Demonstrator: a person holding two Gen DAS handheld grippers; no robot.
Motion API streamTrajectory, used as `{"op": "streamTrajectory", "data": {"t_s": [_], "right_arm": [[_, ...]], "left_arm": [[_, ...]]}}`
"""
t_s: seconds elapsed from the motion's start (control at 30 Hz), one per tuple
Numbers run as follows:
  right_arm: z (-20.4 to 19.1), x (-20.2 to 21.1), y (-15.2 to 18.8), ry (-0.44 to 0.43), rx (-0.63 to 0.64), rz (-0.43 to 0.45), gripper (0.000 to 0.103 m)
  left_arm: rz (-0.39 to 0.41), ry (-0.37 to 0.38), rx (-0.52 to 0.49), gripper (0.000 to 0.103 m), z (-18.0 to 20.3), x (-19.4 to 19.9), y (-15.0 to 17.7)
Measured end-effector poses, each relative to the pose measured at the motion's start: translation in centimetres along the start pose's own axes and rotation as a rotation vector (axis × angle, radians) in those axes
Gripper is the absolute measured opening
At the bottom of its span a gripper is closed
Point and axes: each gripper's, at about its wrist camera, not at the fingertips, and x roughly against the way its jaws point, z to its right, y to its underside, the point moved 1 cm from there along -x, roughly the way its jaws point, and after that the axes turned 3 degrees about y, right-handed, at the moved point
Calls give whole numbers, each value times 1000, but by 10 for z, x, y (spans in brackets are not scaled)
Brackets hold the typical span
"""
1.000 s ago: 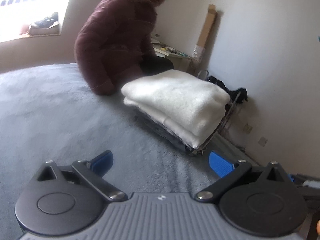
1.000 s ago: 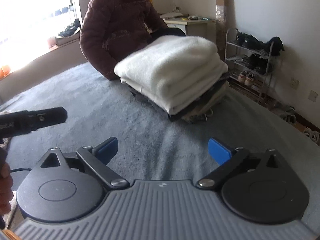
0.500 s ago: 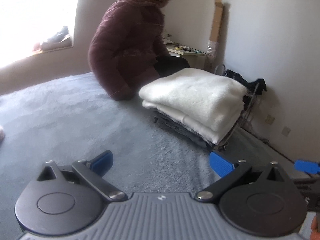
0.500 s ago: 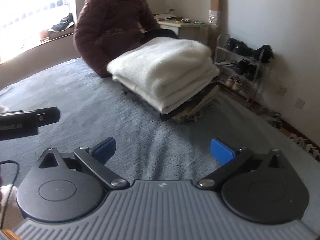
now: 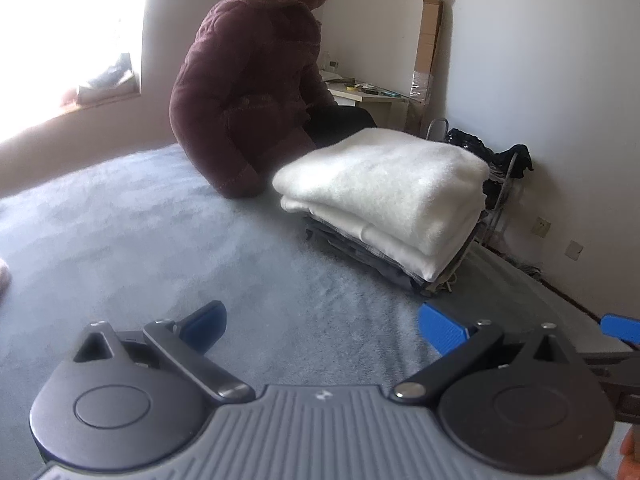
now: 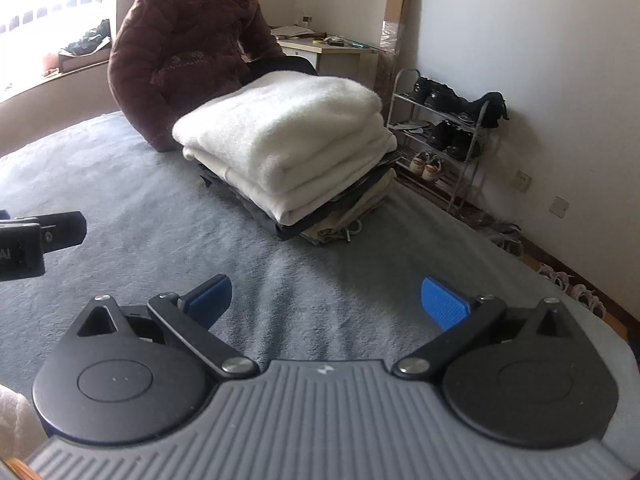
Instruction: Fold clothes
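Both claws, left claw (image 5: 322,328) and right claw (image 6: 326,300), are hovering spread wide and empty before the folded stack (image 6: 288,148), which is resting on the bed (image 6: 120,200), apparently finished.

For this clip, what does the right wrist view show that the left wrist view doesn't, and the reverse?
Only the right wrist view shows the shoe rack shelves with shoes on them, and the beige garment at the bottom of the stack. Only the left wrist view shows the seated person's head and a blue tip of the right gripper at its right edge. Both share the grey bed, the stack topped by white folded fabric, the person in a maroon coat, the desk, and open, empty fingers.
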Motion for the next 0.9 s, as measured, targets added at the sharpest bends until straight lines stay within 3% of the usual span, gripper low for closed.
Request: {"op": "streamTrajectory", "data": {"t_s": [0.47, 0.9], "right_arm": [[-1, 0, 3, 27, 32, -1, 102], [-1, -1, 4, 39, 32, -13, 102]], "left_arm": [[-28, -90, -10, 103, 5, -8, 7], [-35, -91, -12, 103, 6, -8, 9]]}}
